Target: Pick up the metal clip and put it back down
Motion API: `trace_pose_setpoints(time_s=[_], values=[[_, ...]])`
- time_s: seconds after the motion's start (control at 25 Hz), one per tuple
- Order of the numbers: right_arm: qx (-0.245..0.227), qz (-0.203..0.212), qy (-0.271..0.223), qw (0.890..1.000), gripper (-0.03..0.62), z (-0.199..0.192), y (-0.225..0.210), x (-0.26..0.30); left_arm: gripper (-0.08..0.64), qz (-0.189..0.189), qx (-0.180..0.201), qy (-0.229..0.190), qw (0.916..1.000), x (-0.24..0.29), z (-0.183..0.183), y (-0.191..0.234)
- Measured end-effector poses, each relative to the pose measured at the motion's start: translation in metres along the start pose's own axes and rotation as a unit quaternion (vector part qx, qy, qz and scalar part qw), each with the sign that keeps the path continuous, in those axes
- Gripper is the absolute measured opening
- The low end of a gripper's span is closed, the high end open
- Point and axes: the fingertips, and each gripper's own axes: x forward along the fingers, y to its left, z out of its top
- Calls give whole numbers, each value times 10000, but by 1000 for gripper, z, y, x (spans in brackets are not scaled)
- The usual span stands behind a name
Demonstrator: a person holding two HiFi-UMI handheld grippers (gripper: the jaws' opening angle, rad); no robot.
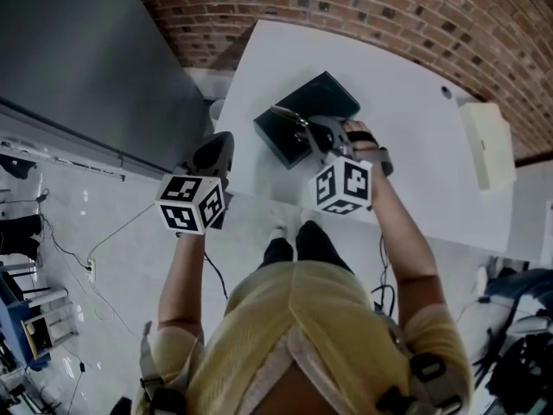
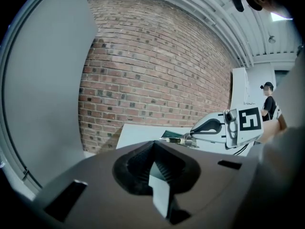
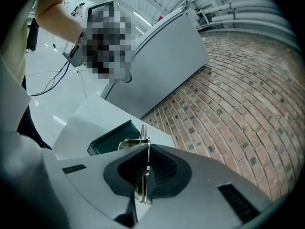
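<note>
The metal clip [image 3: 142, 138] is a thin silver piece pinched edge-on between the pads of my right gripper [image 3: 145, 149], which is shut on it. In the head view the right gripper [image 1: 302, 132] holds the clip [image 1: 289, 115] over the near part of a dark green tray [image 1: 324, 95] on the white table [image 1: 415, 162]. The left gripper view shows the clip [image 2: 184, 139] just above the tray's rim [image 2: 171, 135]; whether they touch I cannot tell. My left gripper [image 1: 221, 148] hangs off the table's left edge, shut with nothing held [image 2: 155, 147].
A big grey panel [image 1: 78, 59] stands to the left of the table and a brick wall [image 1: 389, 7] runs behind it. A white box [image 1: 488, 145] lies at the table's right end. Cables trail over the floor at the left [image 1: 69, 258].
</note>
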Motion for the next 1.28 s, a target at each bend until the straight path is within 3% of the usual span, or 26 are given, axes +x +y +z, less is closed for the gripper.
trace_pose_setpoints(time_s=[0.4,0.96,1.28], values=[[-67,136,-57,9999,9,20,26,9,2,89,-155,9,9998,-18,-20,6],[-581,83,-165,9981,9,35,46,35,2,360,-336,-122,9987,-37,-26,28],[-529,192,-372,9977,11,37,52,36,2,383,-397,-179,9983,-38,-25,28]])
